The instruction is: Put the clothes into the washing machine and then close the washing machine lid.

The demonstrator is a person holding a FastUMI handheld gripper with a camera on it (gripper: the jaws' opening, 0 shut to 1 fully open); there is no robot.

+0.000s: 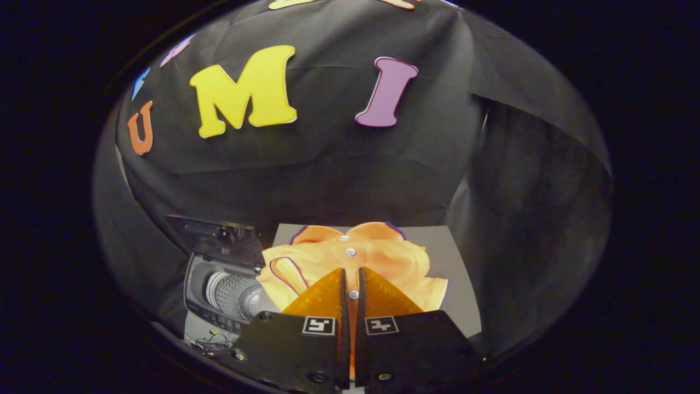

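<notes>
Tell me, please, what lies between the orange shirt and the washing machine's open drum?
Nothing, in the gripper view: the orange shirt edge reaches the washing machine rim beside the gripper, whose fingers sit nearly closed over the shirt.

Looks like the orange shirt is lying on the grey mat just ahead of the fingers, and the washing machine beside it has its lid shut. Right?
Not quite: the lid is raised, and the drum shows inside the washing machine, as the gripper view shows. The rest holds: the orange shirt lies on the grey mat, with the gripper nearly closed over it.
</notes>
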